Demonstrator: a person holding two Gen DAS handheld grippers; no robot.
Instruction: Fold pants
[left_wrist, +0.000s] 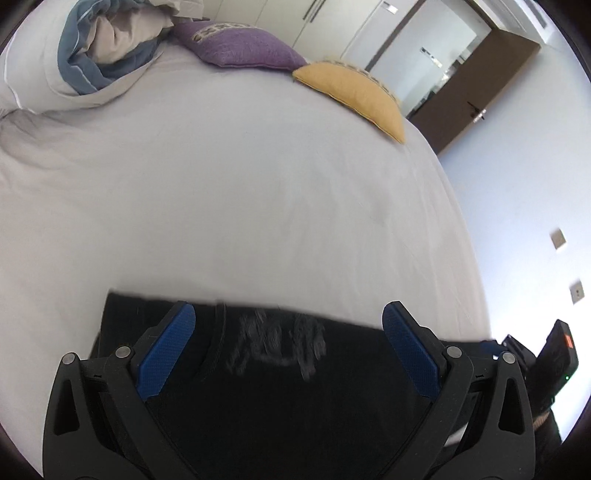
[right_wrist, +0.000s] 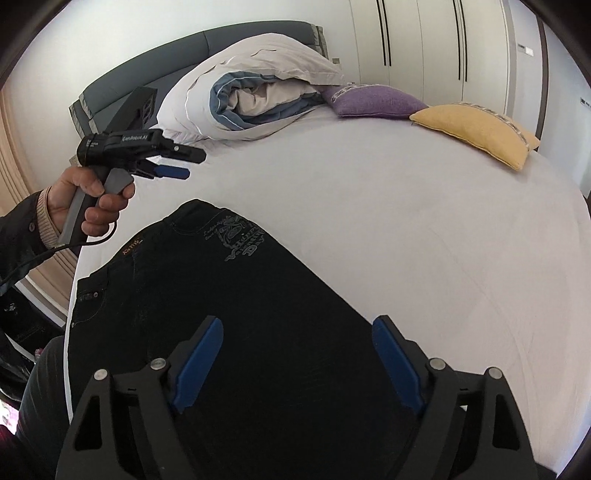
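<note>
Black pants (right_wrist: 207, 295) lay flat on the bed (right_wrist: 424, 236) under the right gripper (right_wrist: 297, 362), jaws spread and empty, while the left gripper (right_wrist: 181, 162), also released, hovered above the waistband.

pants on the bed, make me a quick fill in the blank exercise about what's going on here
1. The black pants lie on a ____ bed sheet.
2. The left gripper and the right gripper both have their jaws ____.
3. Beside the purple cushion sits a ____ cushion.

Missing words: white; open; yellow
</note>
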